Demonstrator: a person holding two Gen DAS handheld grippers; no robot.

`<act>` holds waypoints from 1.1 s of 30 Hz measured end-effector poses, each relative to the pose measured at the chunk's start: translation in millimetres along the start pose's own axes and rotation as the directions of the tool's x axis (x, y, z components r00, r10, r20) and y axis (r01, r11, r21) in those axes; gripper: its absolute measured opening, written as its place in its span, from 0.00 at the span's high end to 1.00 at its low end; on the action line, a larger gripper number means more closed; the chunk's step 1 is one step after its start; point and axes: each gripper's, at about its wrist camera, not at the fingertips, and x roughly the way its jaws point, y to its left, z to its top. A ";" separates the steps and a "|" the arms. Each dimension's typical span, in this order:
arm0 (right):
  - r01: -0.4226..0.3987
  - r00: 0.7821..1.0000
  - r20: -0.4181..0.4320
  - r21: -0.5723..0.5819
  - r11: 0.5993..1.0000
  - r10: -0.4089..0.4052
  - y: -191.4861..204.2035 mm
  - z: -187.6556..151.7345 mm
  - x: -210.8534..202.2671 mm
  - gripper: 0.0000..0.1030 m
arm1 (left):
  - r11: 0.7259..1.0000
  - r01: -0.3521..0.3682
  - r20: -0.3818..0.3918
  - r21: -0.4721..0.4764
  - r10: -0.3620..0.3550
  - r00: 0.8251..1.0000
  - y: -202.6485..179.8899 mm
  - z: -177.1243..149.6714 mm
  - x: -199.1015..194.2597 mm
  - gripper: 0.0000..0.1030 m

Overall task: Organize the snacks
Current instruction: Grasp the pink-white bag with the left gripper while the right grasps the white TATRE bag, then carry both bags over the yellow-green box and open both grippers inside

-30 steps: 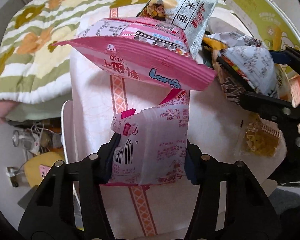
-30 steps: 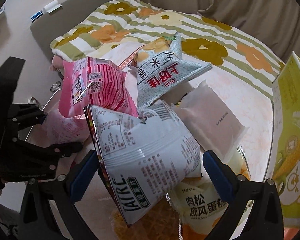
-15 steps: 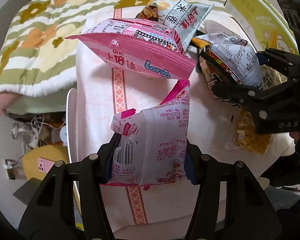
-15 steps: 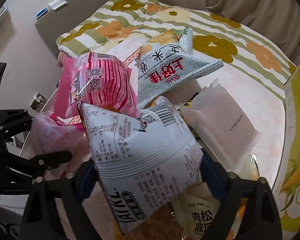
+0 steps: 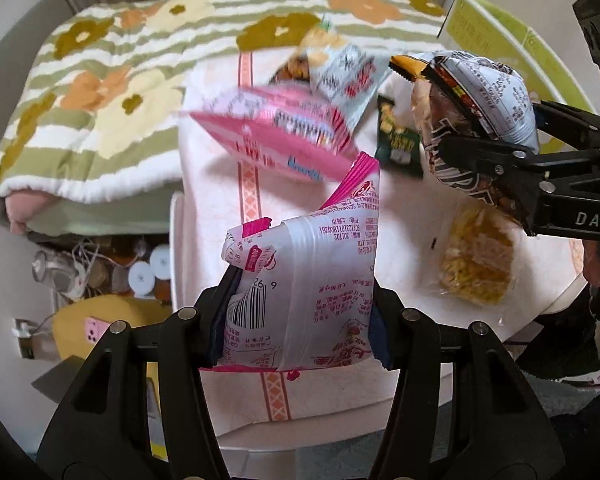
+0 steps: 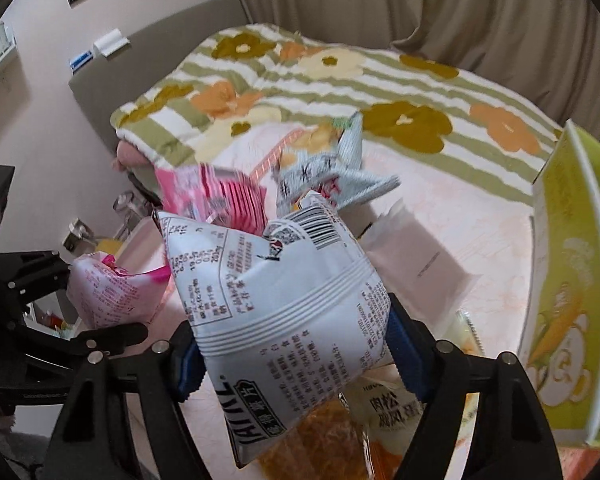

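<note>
My left gripper [image 5: 300,320] is shut on a small pink-and-white snack bag [image 5: 312,264] and holds it upright above the table; the same bag [image 6: 112,296] shows at the left of the right wrist view. My right gripper [image 6: 292,352] has its jaws closing on a puffy silver chip bag [image 6: 284,296], and the blue pads press into both its sides. From the left wrist view that silver bag [image 5: 488,92] hangs in the right gripper [image 5: 512,156] clear of the pile.
On the pink-patterned tablecloth [image 5: 220,208] lie a larger pink bag [image 5: 276,132], a pale blue bag [image 5: 344,72], a green packet [image 5: 396,140], a yellow pastry pack [image 5: 476,260] and a white flat packet [image 6: 412,256]. A yellow-green carton [image 6: 568,280] stands at the right. A flowered bed [image 6: 340,80] lies behind.
The right jaws have closed in on the silver chip bag and lifted it. Both grippers have risen with their bags, so the table and pile look farther away.
</note>
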 end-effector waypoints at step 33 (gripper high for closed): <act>0.092 0.951 0.269 0.221 0.971 -0.152 -223.8 28.2 -191.8 0.29 | 0.995 0.087 0.272 0.041 -0.095 0.958 -198.9 204.7 -68.3 0.50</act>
